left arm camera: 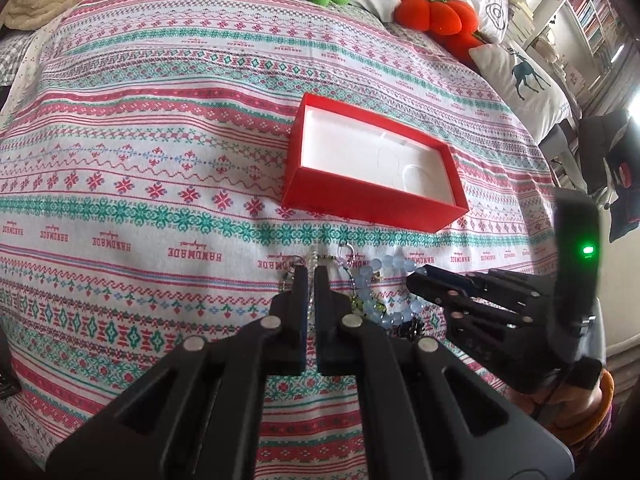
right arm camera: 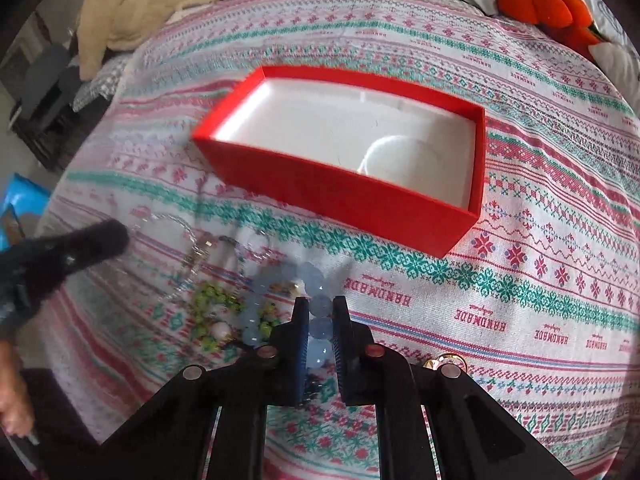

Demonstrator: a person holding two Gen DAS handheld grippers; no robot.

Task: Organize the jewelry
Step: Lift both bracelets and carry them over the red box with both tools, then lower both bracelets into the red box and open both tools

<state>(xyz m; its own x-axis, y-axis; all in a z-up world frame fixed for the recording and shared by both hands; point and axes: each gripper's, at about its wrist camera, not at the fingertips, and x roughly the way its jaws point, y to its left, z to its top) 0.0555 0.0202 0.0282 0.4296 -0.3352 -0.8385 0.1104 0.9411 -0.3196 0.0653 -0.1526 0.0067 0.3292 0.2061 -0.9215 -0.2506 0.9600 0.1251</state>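
Black plastic linkage arms with silver rivets fill the bottom of both views. Only readable writing anywhere is "HANDMADE", woven upside down in red and repeated along the bands of the bedspread (left arm camera: 140, 128), a knit-look cloth striped in pink, teal and white.

Right gripper (right arm camera: 320, 308) has its ribbed blue pads pinching the pale blue bead bracelet (right arm camera: 320, 326): round, translucent, glassy beads stacked in a row right between the jaws, with the rest of the strand curling off to the left. Left gripper (left arm camera: 311, 270) is pressed nearly together on a thin clear-beaded chain (left arm camera: 311, 260) that runs up the narrow slot between its fingers.

Rest of the jewelry pile (right arm camera: 216, 304) sits on the cloth between the two grippers: small green beads, a pearly white one, silvery rings and clasps, all a bit blurred.

Just beyond it is the red cardboard box (right arm camera: 320, 196), rectangular, open-topped, with a smooth white moulded liner and a round recess at one end.
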